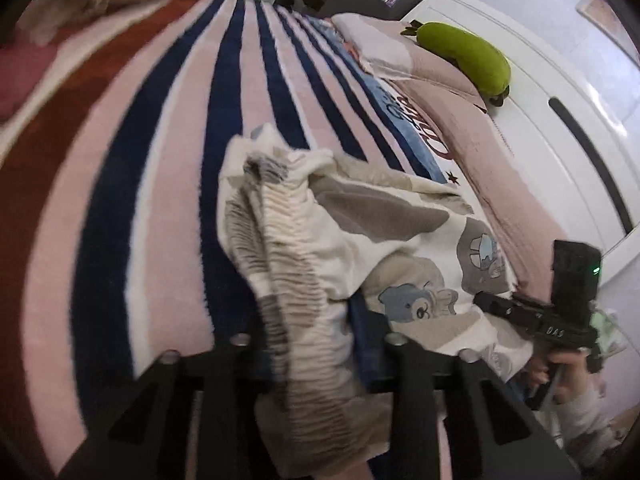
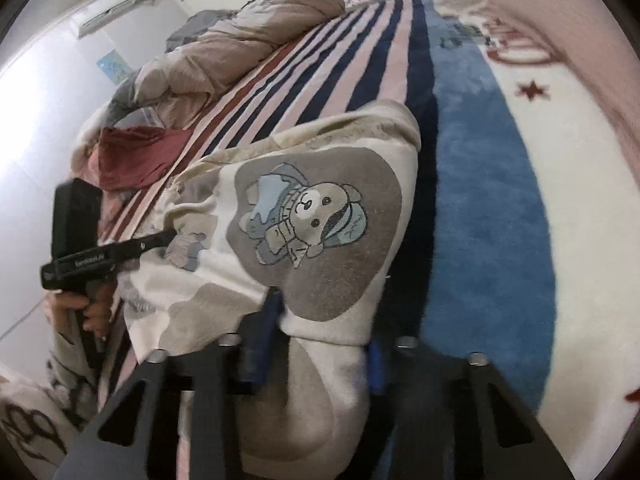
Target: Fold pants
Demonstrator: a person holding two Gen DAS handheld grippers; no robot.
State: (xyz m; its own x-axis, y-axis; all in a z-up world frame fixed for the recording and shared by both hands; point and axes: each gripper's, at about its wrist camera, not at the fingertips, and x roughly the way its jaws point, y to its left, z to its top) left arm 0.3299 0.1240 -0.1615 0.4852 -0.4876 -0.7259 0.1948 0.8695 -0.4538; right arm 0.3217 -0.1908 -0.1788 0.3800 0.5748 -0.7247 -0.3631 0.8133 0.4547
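Note:
Cream pants (image 1: 380,216) with grey patches and cartoon bears lie bunched on the striped blanket (image 1: 168,168). My left gripper (image 1: 308,356) is shut on the ribbed elastic waistband, which runs up between its fingers. In the right wrist view the pants (image 2: 320,248) show a bear print on a grey patch. My right gripper (image 2: 320,340) is shut on a thick fold of that cloth, with blue pads (image 2: 264,320) on either side. Each gripper appears in the other's view: the right gripper (image 1: 492,300) at the pants' right edge, the left gripper (image 2: 168,234) at their left edge, both in a person's hands.
A green plush toy (image 1: 464,56) rests on a pink pillow (image 1: 448,80) against a white headboard (image 1: 560,100). A beige duvet (image 2: 240,40) and a dark red garment (image 2: 132,152) lie at the blanket's far side. A blue and white blanket part (image 2: 500,200) spreads right.

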